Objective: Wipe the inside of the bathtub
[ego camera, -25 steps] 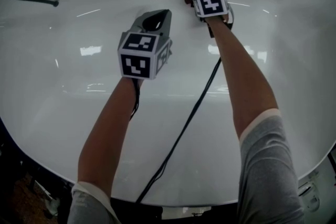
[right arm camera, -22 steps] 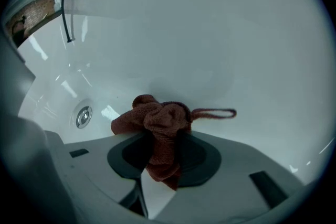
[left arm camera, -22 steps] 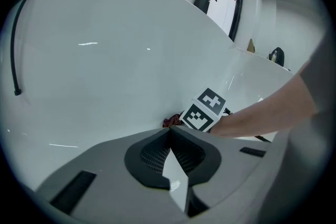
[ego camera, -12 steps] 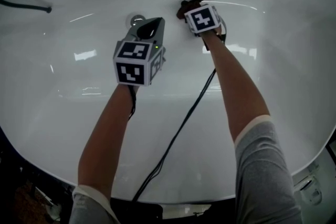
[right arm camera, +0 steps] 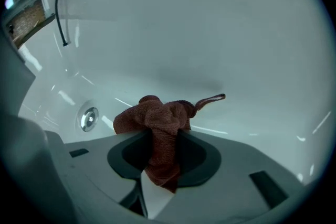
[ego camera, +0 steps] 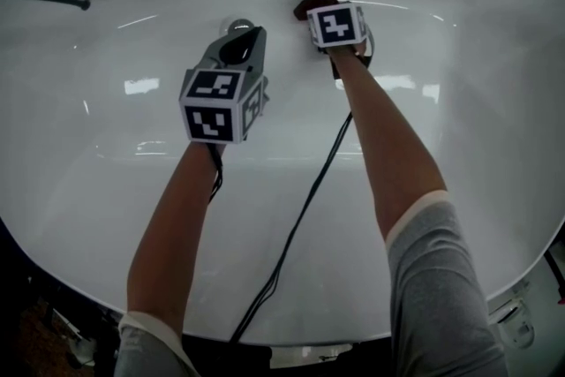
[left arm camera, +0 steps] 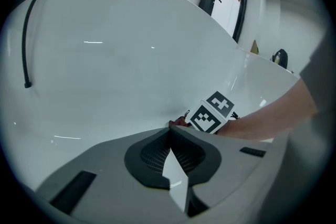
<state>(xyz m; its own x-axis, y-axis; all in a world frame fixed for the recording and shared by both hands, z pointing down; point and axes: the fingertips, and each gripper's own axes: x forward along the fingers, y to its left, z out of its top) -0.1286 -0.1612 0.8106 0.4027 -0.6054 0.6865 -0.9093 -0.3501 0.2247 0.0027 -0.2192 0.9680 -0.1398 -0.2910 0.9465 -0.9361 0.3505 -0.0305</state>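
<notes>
Tub [ego camera: 97, 190] interior, with a cloth [right arm camera: 157, 118] pinched in the right gripper [right arm camera: 159, 132] at the far curve.
In the head view both arms reach in. The right gripper is at 12 o'clock with only a scrap of cloth showing past it, and the left gripper [ego camera: 240, 40] is at 11 o'clock. The right gripper view adds what that hides: its jaws clamp the reddish-brown cloth, whose bunched top faces the white wall, and the drain [right arm camera: 89, 118] lies at 9 o'clock of it. The left gripper view shows its jaws pressed together at the tips with nothing between them, and a black hose [left arm camera: 24, 44] hangs at 10 o'clock.
</notes>
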